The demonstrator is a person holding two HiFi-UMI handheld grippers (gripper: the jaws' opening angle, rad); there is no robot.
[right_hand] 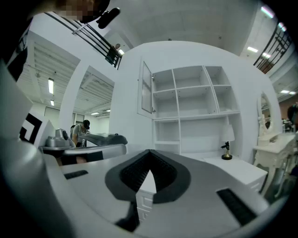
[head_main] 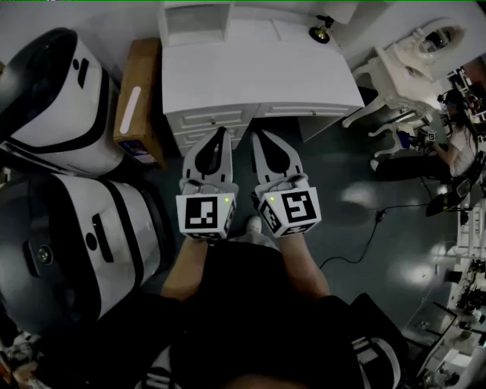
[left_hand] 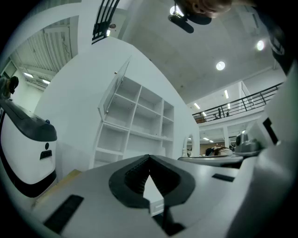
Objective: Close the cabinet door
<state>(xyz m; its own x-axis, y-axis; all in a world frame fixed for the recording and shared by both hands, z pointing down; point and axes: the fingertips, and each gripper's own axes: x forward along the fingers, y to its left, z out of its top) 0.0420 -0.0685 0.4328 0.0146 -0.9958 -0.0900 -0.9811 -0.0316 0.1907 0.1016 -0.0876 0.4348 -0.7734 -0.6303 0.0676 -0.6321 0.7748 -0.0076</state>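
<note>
A white desk (head_main: 250, 72) carries a white shelf cabinet (head_main: 196, 21) at its back. The cabinet's glass-paned door (right_hand: 146, 88) stands swung open at the upper left compartment; the left gripper view shows the same door (left_hand: 113, 90) tilted out from the shelves (left_hand: 139, 116). My left gripper (head_main: 222, 134) and right gripper (head_main: 257, 137) are held side by side, level, just short of the desk's front drawers. Both are shut with nothing between the jaws, as the left gripper (left_hand: 149, 158) and right gripper (right_hand: 149, 152) show in their own views. Neither touches the door.
A small lamp (right_hand: 226, 145) stands on the desk's right side. A cardboard box (head_main: 139, 102) and two large white-and-black machines (head_main: 72, 99) crowd the left. A white ornate dressing table (head_main: 410, 61) and a seated person (head_main: 448, 148) are at the right. A cable (head_main: 364, 235) lies on the floor.
</note>
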